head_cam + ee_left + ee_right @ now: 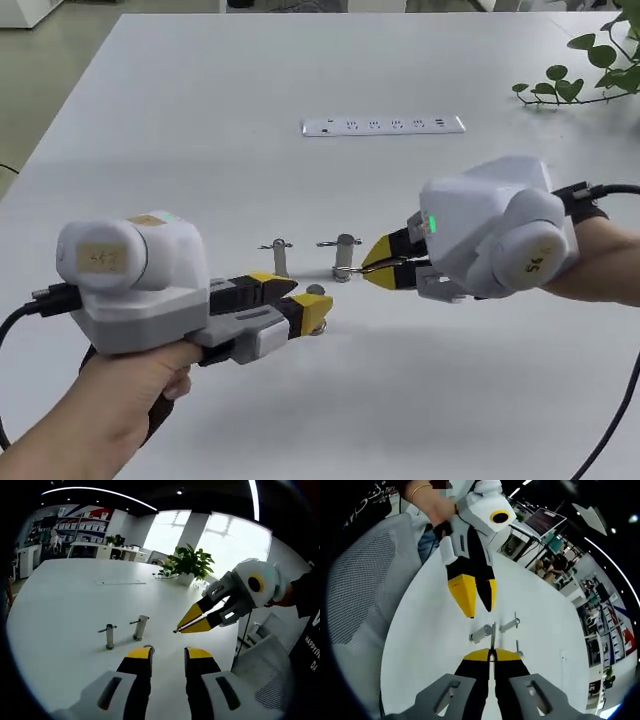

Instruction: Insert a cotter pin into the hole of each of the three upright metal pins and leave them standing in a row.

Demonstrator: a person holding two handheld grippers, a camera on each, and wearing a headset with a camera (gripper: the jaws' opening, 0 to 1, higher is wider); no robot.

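Cotter pin (493,635), which we judge light, bendy and best gripped near its head, sits clamped in our closed right gripper (370,272) mid-worktop beside the metal pins (345,257); left gripper (167,655) half open, empty.

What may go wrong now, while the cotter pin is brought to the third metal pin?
1. The right gripper holds the thin cotter pin by one end only; if it misses the hole, it may twist or slip.
2. The third metal pin stands by the open left gripper, not clamped, so a push could topple it.
3. A finished pin stands close behind; a gripper might knock it over.
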